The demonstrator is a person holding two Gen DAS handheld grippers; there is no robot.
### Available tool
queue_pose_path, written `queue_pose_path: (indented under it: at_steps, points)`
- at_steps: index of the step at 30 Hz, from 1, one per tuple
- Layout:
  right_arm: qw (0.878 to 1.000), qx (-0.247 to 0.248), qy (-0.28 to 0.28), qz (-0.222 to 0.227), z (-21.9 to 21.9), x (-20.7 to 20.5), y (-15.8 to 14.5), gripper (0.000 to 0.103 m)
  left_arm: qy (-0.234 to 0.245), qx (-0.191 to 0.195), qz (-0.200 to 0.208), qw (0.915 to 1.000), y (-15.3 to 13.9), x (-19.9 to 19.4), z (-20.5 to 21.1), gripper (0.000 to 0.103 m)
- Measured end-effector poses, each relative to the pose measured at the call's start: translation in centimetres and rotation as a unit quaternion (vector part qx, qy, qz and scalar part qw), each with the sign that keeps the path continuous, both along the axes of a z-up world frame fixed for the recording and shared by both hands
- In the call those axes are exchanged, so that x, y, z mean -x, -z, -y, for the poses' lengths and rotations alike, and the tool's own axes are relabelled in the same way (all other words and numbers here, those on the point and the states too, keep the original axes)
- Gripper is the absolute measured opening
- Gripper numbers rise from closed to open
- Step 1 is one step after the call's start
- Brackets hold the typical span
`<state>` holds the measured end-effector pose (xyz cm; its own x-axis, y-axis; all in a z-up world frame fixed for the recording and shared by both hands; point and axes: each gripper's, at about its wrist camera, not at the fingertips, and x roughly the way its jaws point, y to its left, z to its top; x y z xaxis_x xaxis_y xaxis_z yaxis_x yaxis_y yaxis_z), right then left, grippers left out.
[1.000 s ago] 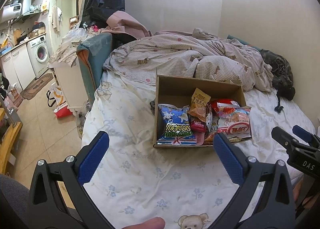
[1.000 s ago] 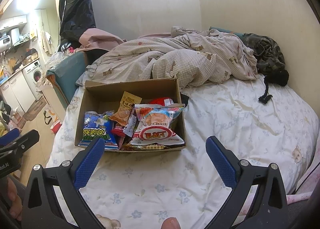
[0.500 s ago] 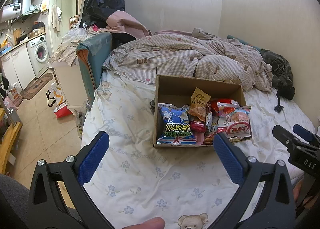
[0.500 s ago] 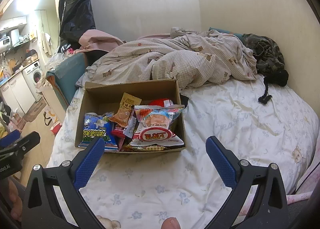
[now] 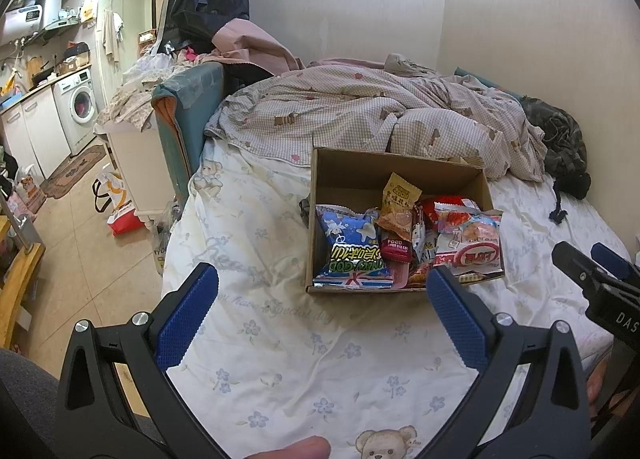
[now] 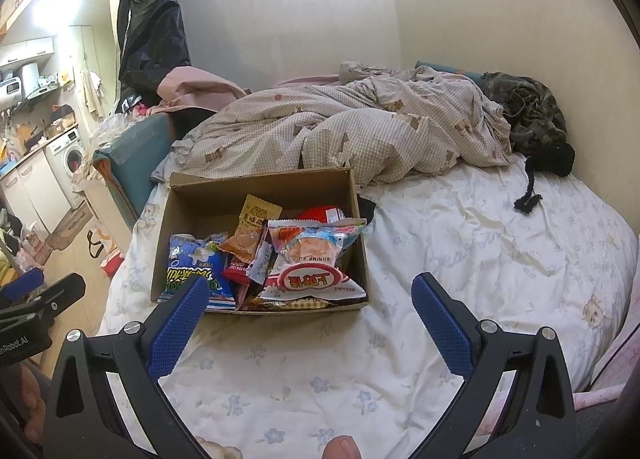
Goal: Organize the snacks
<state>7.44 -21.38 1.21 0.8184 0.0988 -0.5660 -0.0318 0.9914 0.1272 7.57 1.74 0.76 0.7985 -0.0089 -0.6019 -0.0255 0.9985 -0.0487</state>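
An open cardboard box [image 5: 352, 171] [image 6: 256, 189] sits on the bed, filled with several snack packets. Among them are a blue packet [image 5: 352, 249] [image 6: 192, 259], an orange packet [image 5: 400, 203] [image 6: 250, 231] and a white and red shrimp packet [image 5: 470, 243] [image 6: 310, 259]. My left gripper [image 5: 320, 299] is open and empty, above the sheet just in front of the box. My right gripper [image 6: 310, 305] is open and empty, at the box's near edge. It also shows at the right edge of the left wrist view [image 5: 592, 279].
The bed sheet [image 5: 280, 359] has flower and bear prints. A rumpled checked quilt [image 5: 360, 115] lies behind the box. A dark bundle with a cord [image 6: 536, 131] lies at the far right. A teal chair [image 5: 188, 107] and the floor are left of the bed.
Both grippers have barely shifted; the box and the snacks have not moved.
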Motion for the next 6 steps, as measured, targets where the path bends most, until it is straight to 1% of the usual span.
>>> queue_pose_path:
  at_steps: [6]
  points:
    - [1.0, -0.001, 0.0, 0.001, 0.02, 0.08, 0.09, 0.103, -0.001, 0.0, 0.001, 1.0, -0.02, -0.03, 0.01, 0.103]
